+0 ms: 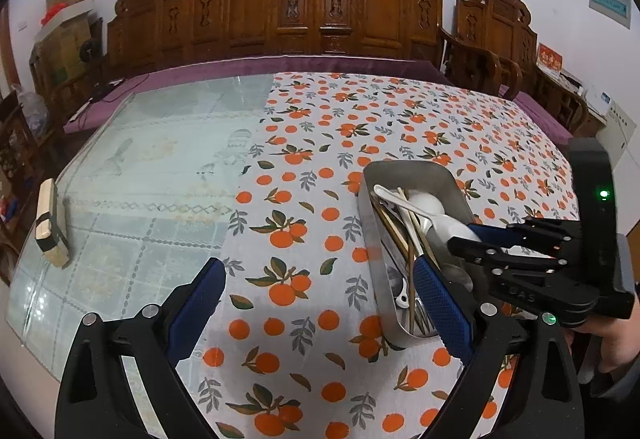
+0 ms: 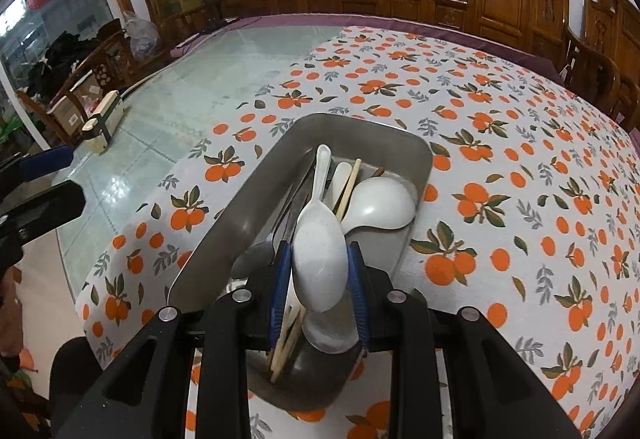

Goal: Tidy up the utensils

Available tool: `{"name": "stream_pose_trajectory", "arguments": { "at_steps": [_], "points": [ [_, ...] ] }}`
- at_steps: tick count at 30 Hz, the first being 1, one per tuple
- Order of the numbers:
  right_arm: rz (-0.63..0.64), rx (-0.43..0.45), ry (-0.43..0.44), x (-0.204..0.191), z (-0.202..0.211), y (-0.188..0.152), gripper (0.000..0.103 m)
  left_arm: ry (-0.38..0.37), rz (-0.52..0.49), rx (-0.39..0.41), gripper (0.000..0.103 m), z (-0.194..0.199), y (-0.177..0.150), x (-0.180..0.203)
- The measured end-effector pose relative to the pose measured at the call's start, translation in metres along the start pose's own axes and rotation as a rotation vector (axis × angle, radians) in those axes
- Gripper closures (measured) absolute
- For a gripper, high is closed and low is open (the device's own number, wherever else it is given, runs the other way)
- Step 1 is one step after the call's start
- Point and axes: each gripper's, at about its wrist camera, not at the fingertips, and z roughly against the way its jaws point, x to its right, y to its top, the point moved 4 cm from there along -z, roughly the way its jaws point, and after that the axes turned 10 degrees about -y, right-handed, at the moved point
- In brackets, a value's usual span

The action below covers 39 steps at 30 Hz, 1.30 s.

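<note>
Right claw clamped on a white spoon over the steel tray

The right claw (image 2: 318,271) has its blue pads pressed against both sides of a white ceramic spoon's (image 2: 320,259) bowl, inside the metal tray (image 2: 248,207) on the orange-print cloth of the bench (image 2: 500,159). Chopsticks (image 2: 347,189) and a larger white spoon (image 2: 382,205) lie in the tray. The left claw (image 1: 320,315) hovers spread apart, holding nothing, just beside the tray.

White tablecloth (image 2: 500,167) patterned with orange fruit and grey-green leaves. At its ten o'clock, pale green tabletop (image 2: 192,79). Grey metal tray (image 2: 248,199) holding white spoons (image 2: 320,251) and tan chopsticks (image 2: 348,185). Black grippers (image 2: 318,279), blue pads (image 2: 357,291).
</note>
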Motion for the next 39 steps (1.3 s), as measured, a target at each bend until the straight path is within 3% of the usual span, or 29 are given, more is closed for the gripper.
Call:
{"name": "stream_pose_trajectory", "arguments": {
  "at_steps": [3, 12, 24, 33, 37, 39],
  "points": [
    [-0.029, -0.019, 0.052, -0.005, -0.003, -0.001, 0.072, 0.0, -0.003, -0.003, 0.012, 0.0, 0.0, 0.0],
    [-0.025, -0.022, 0.073, -0.018, -0.007, -0.002, 0.072, 0.0, 0.0, -0.003, 0.012, 0.0, -0.001, -0.001],
    [-0.038, 0.116, 0.006, 0.014, 0.051, -0.006, 0.072, -0.007, -0.007, 0.046, 0.012, 0.011, 0.004, 0.012],
    [-0.079, 0.191, -0.055, 0.052, 0.106, -0.02, 0.044, -0.018, -0.04, 0.089, 0.008, 0.024, 0.011, 0.051],
    [-0.111, 0.226, -0.093, 0.069, 0.13, -0.029, 0.017, -0.013, -0.046, 0.079, 0.008, 0.023, 0.01, 0.073],
    [-0.12, 0.246, -0.119, 0.078, 0.143, -0.036, 0.011, -0.017, -0.047, 0.078, 0.008, 0.024, 0.01, 0.085]
  ]
}}
